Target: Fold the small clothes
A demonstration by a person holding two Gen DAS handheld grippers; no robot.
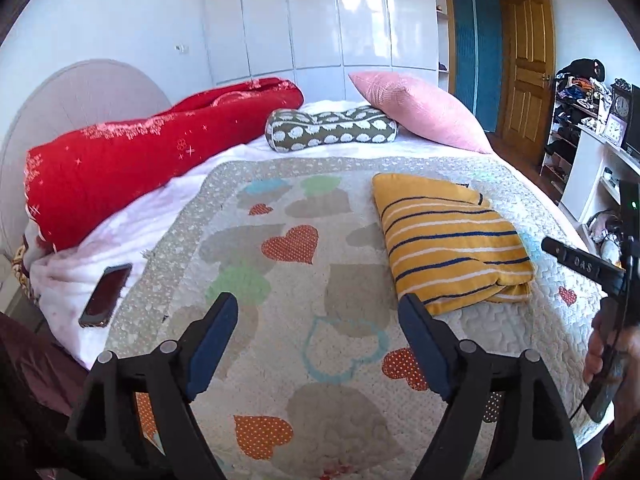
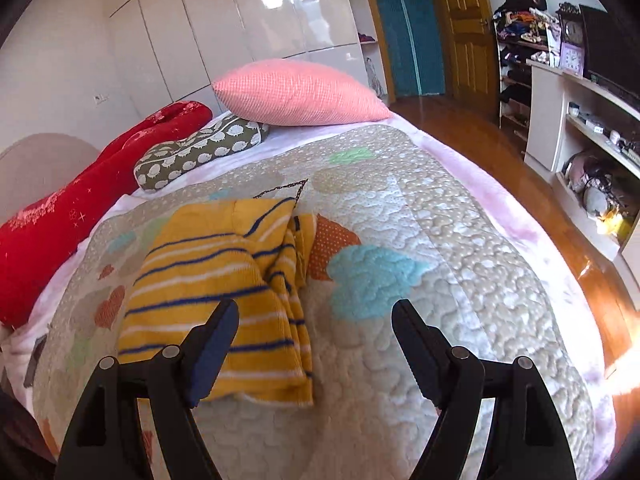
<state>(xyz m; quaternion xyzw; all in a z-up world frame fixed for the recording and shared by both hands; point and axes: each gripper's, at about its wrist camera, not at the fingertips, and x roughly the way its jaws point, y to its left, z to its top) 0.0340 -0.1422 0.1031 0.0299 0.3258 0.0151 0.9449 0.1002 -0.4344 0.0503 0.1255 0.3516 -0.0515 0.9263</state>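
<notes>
Left wrist alone shows a phone (image 1: 106, 295); both tongs (image 1: 318, 344) (image 2: 316, 350) gape empty near the folded striped garment (image 1: 452, 240).

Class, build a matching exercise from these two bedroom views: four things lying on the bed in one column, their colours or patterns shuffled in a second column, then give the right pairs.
Column one:
1. folded garment
2. large pillow
3. bolster cushion
4. rolled blanket

Column two:
A. olive green with white spots
B. red with pale sparkle marks
C. yellow with blue and white stripes
D. plain pink

Pairs: 1-C, 2-D, 3-A, 4-B
</notes>
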